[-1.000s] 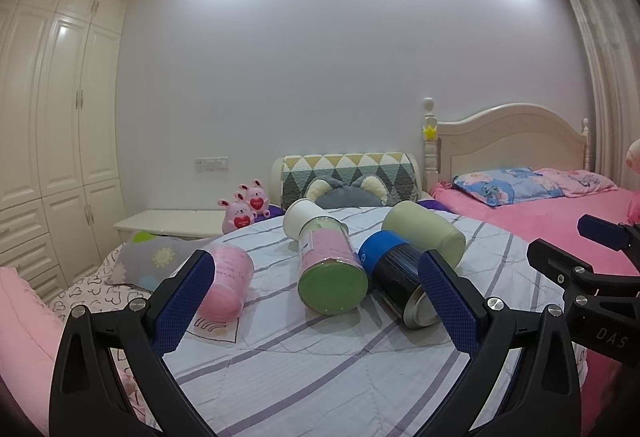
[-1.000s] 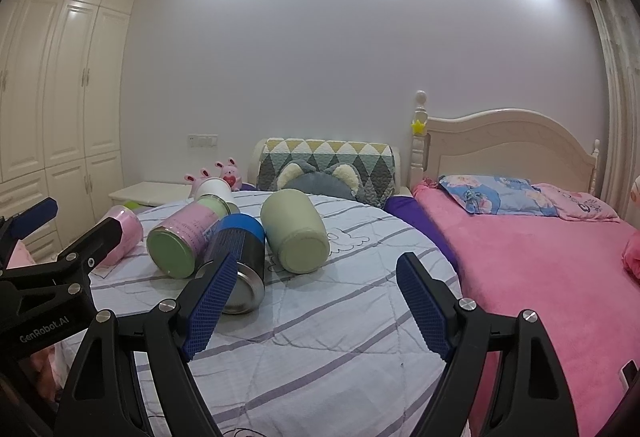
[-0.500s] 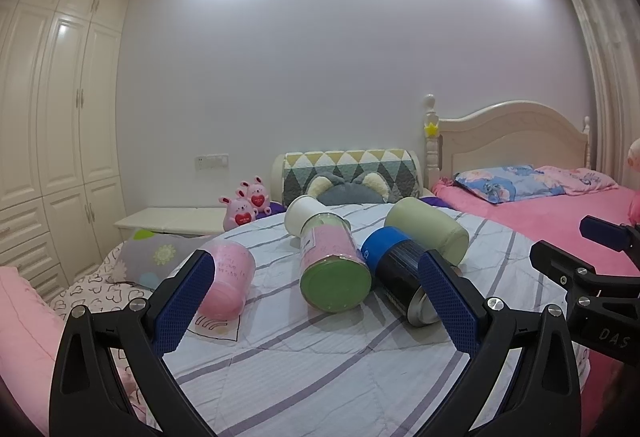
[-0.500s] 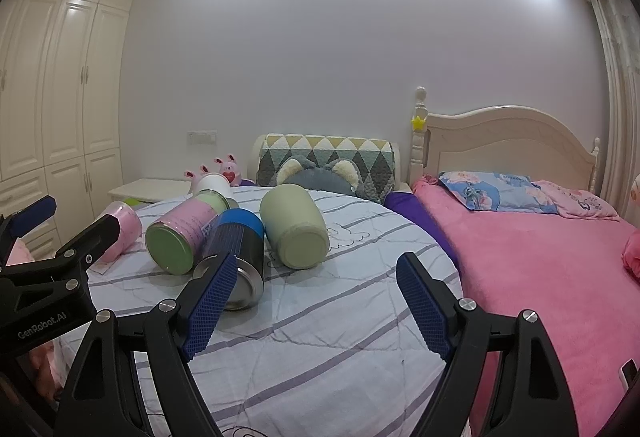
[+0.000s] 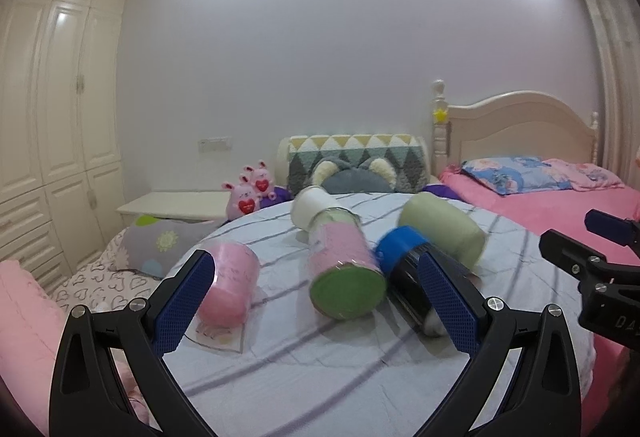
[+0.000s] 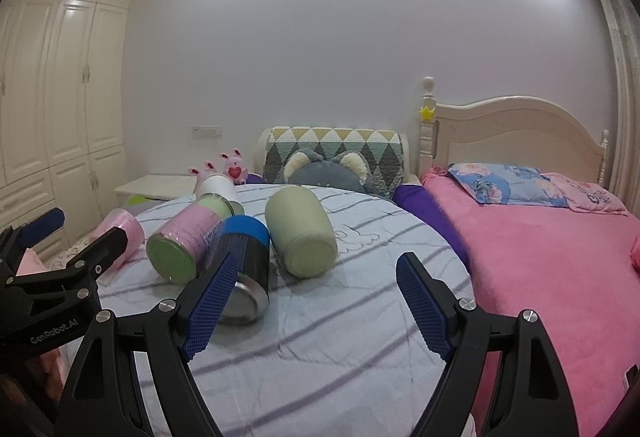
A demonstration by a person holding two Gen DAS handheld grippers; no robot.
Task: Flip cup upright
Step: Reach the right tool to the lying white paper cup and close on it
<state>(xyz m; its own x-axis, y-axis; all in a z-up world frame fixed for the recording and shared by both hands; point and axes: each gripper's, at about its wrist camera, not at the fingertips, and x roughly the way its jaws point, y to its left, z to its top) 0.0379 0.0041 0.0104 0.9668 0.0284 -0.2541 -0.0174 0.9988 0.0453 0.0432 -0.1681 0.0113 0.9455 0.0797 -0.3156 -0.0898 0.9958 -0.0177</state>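
Where four cups [image 6: 301, 233] crowd, neighbours touch.

Four cups lying on tabletop [image 6: 320, 337]: pink cup [image 5: 230, 283] at 9 o'clock, pink-green cup [image 5: 340, 261] centre, blue-black cup [image 5: 404, 269] beside, pale green cup [image 6: 300, 233] at 3 o'clock. Two plush bunnies [image 5: 252, 189] at 11 o'clock. Two tools: left tool [image 5: 316, 307], right tool [image 6: 316, 307].

Left gripper [image 5: 316, 301] and right gripper [image 6: 312, 307]: jaws spread wide, holding nothing, both level above the striped bedcover [image 6: 320, 349], side by side, apart.
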